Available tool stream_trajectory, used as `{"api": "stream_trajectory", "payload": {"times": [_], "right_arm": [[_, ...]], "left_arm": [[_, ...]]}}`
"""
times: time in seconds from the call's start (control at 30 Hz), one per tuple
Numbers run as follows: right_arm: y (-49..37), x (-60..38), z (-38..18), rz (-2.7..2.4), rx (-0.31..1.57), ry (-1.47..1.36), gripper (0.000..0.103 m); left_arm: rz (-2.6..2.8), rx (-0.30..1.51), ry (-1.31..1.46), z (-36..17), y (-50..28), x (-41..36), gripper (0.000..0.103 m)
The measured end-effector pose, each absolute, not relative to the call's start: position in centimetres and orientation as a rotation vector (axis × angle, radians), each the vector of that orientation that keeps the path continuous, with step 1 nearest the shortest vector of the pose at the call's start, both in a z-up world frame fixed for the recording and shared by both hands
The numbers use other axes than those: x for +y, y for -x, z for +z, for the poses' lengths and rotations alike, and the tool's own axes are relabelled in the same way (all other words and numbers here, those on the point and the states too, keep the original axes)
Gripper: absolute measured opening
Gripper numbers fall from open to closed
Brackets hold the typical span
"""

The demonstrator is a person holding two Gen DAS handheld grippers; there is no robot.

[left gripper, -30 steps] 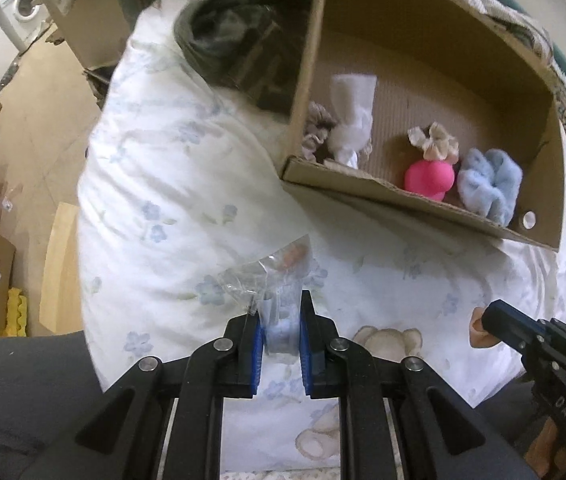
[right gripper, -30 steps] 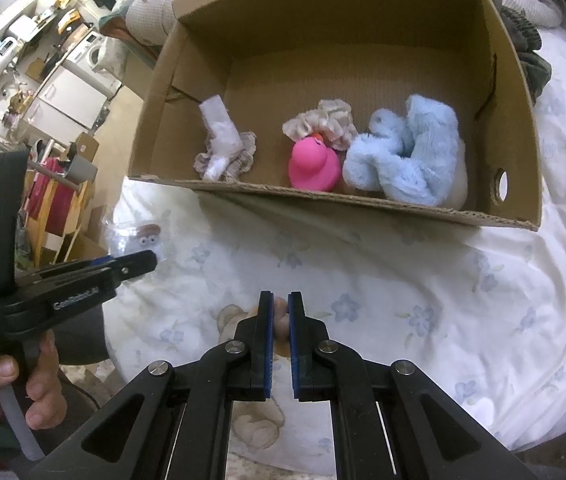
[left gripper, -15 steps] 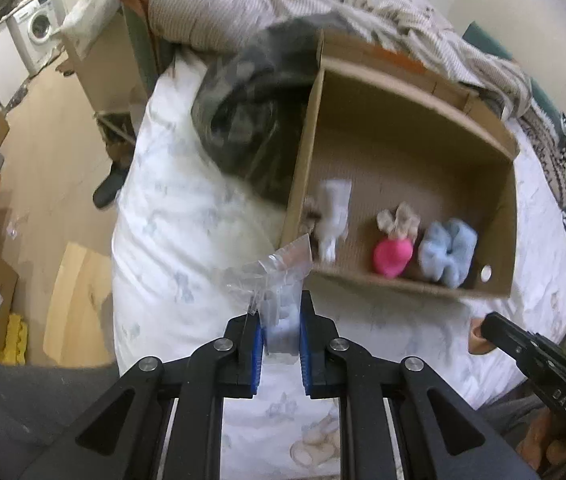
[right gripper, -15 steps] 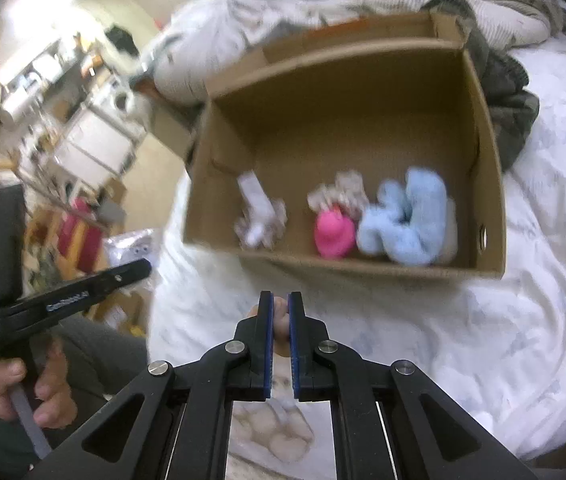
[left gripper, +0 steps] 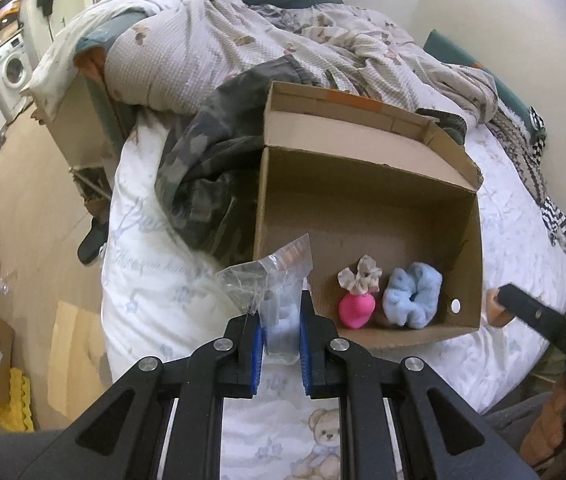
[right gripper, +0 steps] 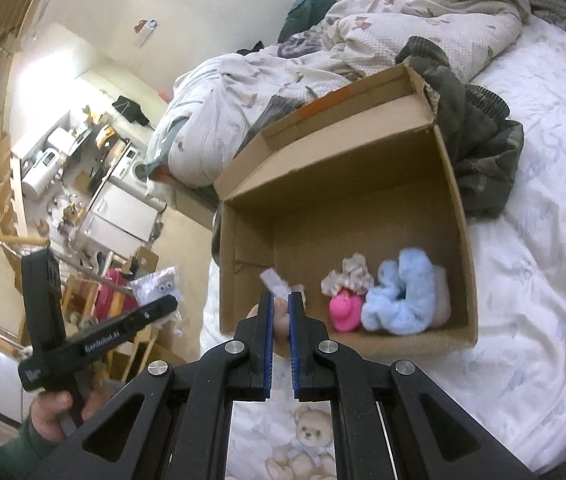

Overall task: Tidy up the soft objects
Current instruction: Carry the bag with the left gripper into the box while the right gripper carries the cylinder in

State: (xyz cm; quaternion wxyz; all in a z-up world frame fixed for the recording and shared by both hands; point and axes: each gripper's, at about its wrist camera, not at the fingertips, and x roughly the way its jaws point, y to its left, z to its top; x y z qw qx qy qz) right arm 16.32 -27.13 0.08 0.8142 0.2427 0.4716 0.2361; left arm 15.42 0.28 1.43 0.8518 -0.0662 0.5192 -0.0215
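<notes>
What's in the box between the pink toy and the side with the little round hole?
A fluffy blue scrunchie lies between the pink toy and the holed wall of the cardboard box. Both wrist views show it.

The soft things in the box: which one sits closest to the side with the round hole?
The fluffy light-blue scrunchie. It lies next to the wall of the cardboard box with the hole; the pink duck and the beige scrunchie sit further left.
</notes>
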Motion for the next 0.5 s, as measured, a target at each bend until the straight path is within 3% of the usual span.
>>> {"api": "stream_trajectory", "payload": {"times": [0.5], "right_arm": [[-20.8,-26.6,-5.7,0.394,1.127,-0.453,0.009]], "left_arm": [[-0.119,1.196,0.148,-5.8,-18.9,-3.0,0.014]]}}
